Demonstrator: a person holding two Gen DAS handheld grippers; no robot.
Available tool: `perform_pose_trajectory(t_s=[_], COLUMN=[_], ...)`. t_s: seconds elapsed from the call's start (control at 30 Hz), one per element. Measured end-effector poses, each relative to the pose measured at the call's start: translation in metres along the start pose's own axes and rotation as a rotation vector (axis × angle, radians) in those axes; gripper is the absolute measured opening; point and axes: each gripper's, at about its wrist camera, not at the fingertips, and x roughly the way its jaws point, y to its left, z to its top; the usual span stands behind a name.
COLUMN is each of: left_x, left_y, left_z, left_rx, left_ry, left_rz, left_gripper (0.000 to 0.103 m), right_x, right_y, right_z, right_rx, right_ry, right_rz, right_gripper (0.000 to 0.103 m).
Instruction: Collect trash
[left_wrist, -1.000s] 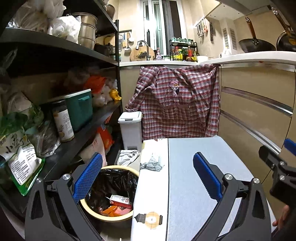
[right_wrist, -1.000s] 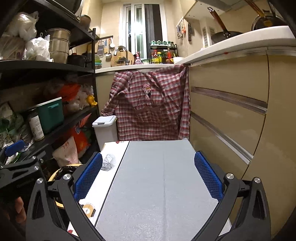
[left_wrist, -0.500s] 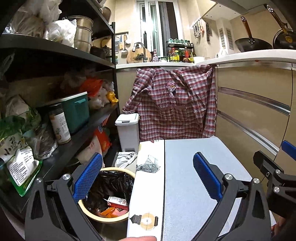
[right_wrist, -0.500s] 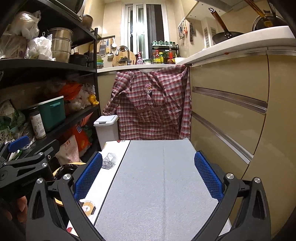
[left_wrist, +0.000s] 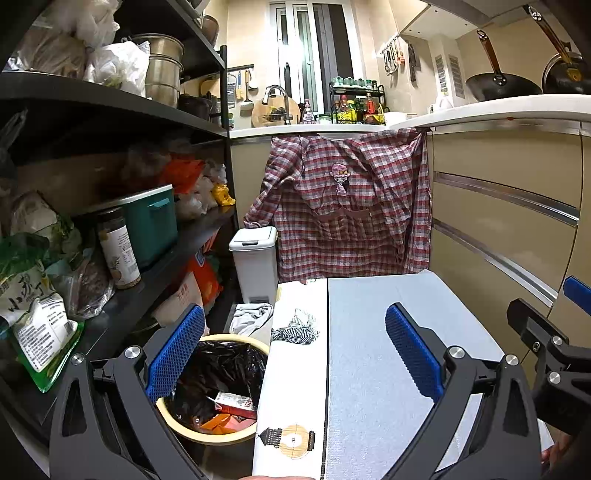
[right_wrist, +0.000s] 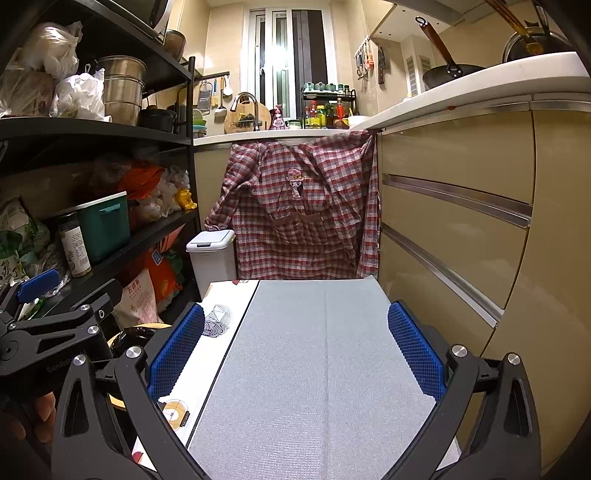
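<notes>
A yellow bin (left_wrist: 207, 437) lined with a black bag stands on the floor left of the table. A red and white carton (left_wrist: 236, 401) and orange wrappers (left_wrist: 218, 422) lie inside it. My left gripper (left_wrist: 293, 352) is open and empty, over the table's left edge and the bin. My right gripper (right_wrist: 295, 354) is open and empty above the grey mat (right_wrist: 314, 369). The bin's rim shows in the right wrist view (right_wrist: 147, 326), partly hidden by the left gripper's body (right_wrist: 55, 332).
A white table strip (left_wrist: 299, 362) with printed patterns lies beside the grey mat (left_wrist: 369, 350). A small white lidded bin (left_wrist: 255, 262) and a rag (left_wrist: 251, 317) sit beyond. Packed black shelves (left_wrist: 110, 258) stand at left, beige cabinets (right_wrist: 461, 240) at right, a plaid shirt (left_wrist: 343, 206) ahead.
Both grippers have drifted slightly, the views shifting a little. Both stay open and empty. The bin's contents have not moved.
</notes>
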Motion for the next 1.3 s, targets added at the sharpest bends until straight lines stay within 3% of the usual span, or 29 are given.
perform_pose_trajectory(t_s=[0.97,1.3], left_x=[0.0004,-0.004], left_y=[-0.0024,-0.0056], left_z=[0.0014,-0.0004], left_rx=[-0.006,0.002], left_ry=[0.006,-0.027], left_rz=[-0.001,-0.005], left_gripper=[0.095,0.095], right_x=[-0.0032,-0.0022], right_y=[-0.0011,-0.0034], right_z=[0.0017,0.0018], right_rx=[-0.004,-0.002], right_ry=[-0.002,-0.002], right_rz=[0.003,0.004], right_gripper=[0.098,0.098])
